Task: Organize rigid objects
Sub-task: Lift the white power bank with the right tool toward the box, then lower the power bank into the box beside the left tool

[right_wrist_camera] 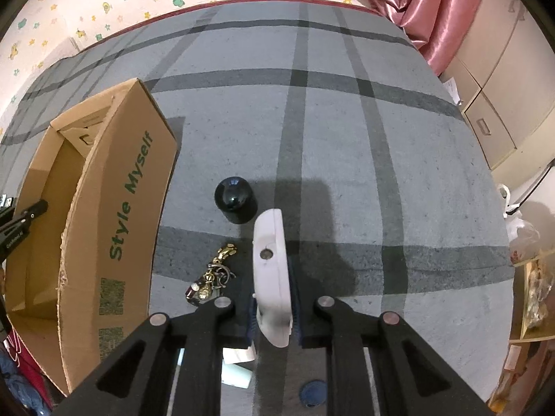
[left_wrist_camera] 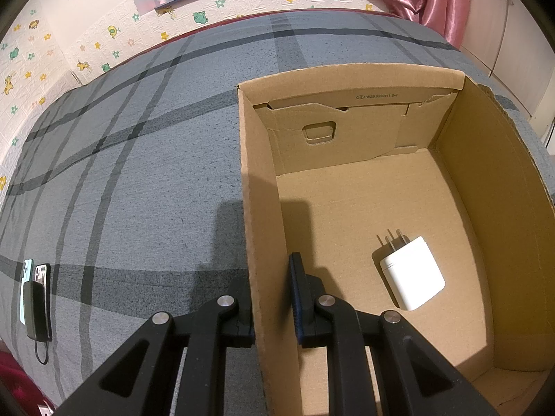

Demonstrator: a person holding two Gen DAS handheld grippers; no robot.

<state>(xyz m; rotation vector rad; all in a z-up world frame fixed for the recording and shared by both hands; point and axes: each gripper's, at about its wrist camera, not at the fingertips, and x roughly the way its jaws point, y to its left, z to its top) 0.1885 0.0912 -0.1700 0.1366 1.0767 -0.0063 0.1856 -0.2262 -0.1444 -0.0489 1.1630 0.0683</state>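
Right gripper (right_wrist_camera: pixel 274 315): closed on a white plastic device (right_wrist_camera: pixel 272 277), held edge-up between the blue pads and lifted clear of the grey plaid bedcover (right_wrist_camera: pixel 347 138). Device: flat, rounded, smooth hard shell, one small round hole in its narrow edge; exact kind cannot be told. Left gripper (left_wrist_camera: pixel 272 298): straddles the near left wall of the cardboard box (left_wrist_camera: pixel 399 187), one finger outside and one inside; the wall hides whether the pads actually pinch it, so the grip state cannot be told, though the pose reads as steadying the box. Box: open-topped, brown, printed "Style Myself" on its outer side, lying to the left of the right gripper. Contents: one white plug charger (left_wrist_camera: pixel 412 274), prongs pointing away, on the box floor. Loose on the cover beside the box: black domed cylinder (right_wrist_camera: pixel 236 199), bunch of keys with charms (right_wrist_camera: pixel 213 277), both near the held device. Far left of the cover: phones and a dark power bank (left_wrist_camera: pixel 34 298). Step in hand, as judged: carrying the white device to the box. Next move calls for travel leftward over the box's printed wall, then a low release on bare floor beside the charger.
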